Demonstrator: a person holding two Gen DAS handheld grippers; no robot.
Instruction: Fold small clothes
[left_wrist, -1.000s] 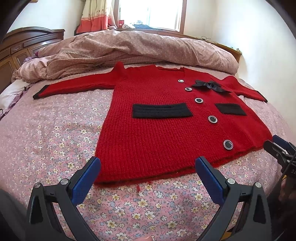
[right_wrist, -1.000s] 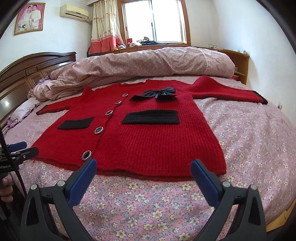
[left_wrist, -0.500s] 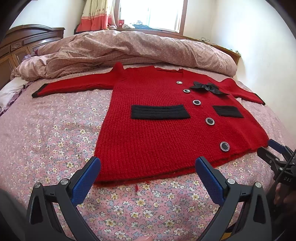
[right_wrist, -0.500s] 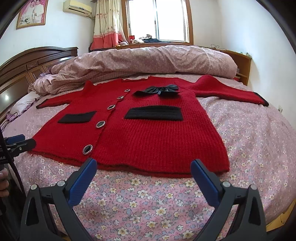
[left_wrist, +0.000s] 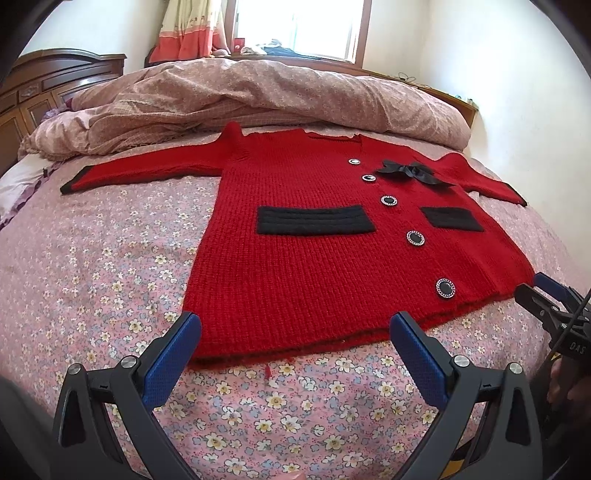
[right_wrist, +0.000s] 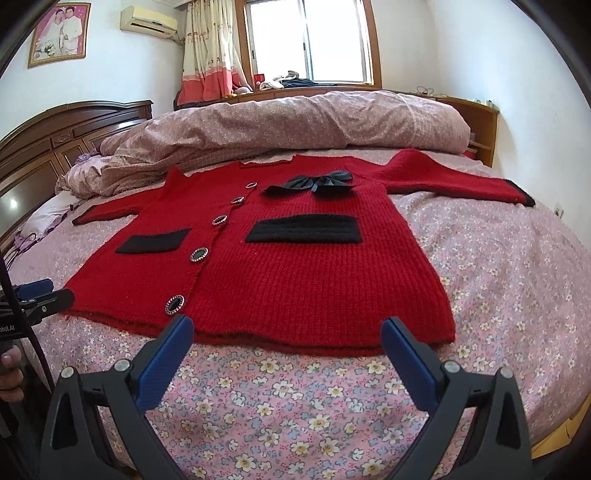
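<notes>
Two black pocket patches (left_wrist: 316, 220) sit on the front of a red knitted cardigan (left_wrist: 321, 266), which lies flat and face up on the floral bedsheet (left_wrist: 92, 266), both sleeves stretched out sideways. Five round dark buttons (left_wrist: 415, 237) with sparkly rims run down its closure, and a black ribbon bow (right_wrist: 314, 181) rests near the neckline. Cuffs are edged in black. The left gripper (left_wrist: 295, 332) hangs wide open just short of the hem, and the right gripper (right_wrist: 287, 334) is equally spread at the hem, neither holding anything. A rumpled pink duvet (right_wrist: 295, 122) lies beyond the collar.
</notes>
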